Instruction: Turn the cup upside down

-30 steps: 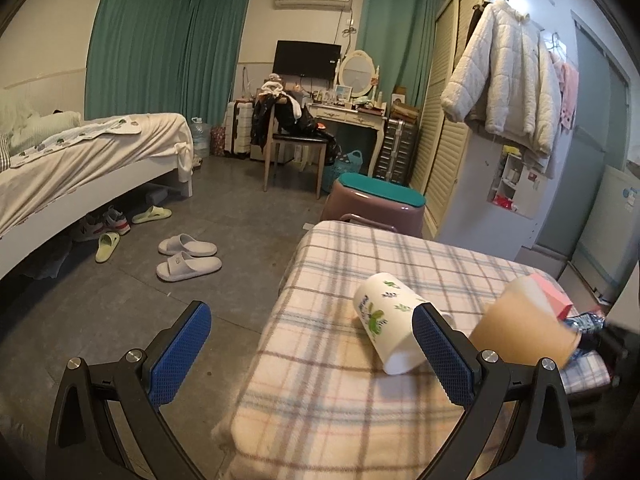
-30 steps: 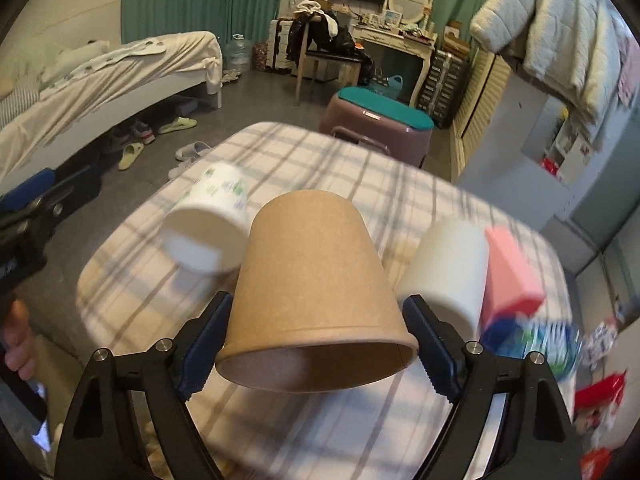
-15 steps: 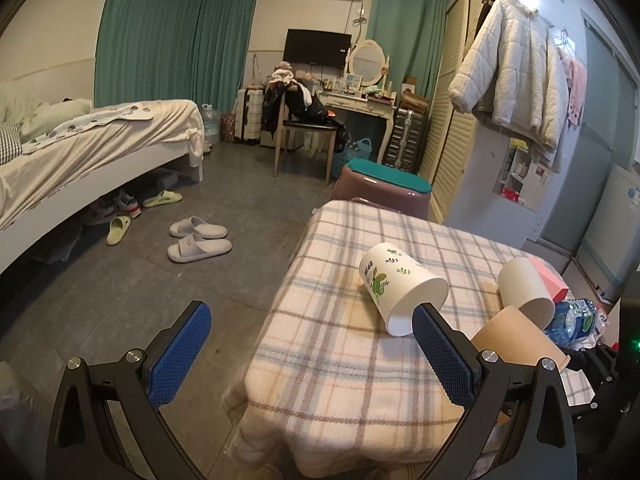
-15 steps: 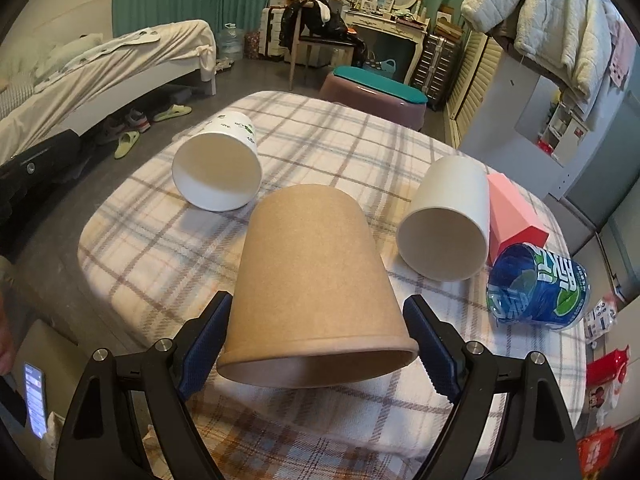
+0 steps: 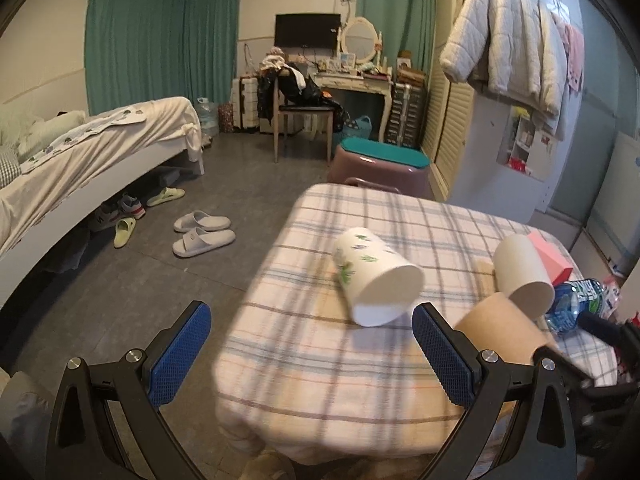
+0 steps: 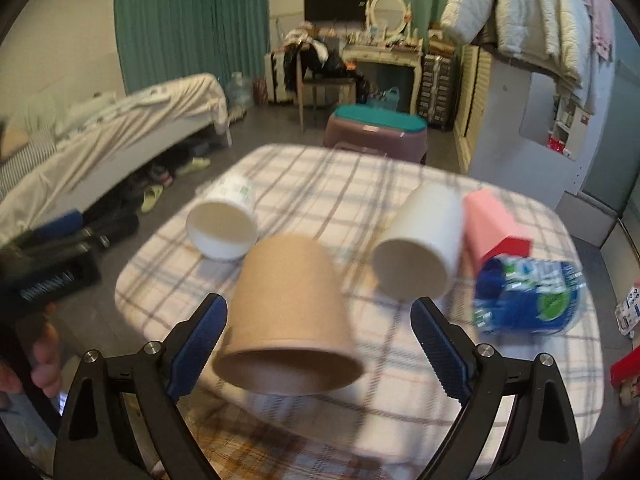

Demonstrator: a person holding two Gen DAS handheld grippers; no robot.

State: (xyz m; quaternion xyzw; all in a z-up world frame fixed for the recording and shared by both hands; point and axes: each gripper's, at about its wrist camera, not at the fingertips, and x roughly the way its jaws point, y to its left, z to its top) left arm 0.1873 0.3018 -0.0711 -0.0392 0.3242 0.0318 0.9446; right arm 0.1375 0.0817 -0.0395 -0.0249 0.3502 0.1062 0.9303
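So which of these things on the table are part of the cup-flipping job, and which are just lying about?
Part of the job:
- brown paper cup, between the right gripper jaws
- leaf-print cup, on its side
- plain white cup, on its side

Just lying about:
- pink box
- blue water bottle
- checked tablecloth

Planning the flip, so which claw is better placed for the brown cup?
Right. The right claw brackets the brown cup; the left claw is empty, nearer the leaf-print cup.
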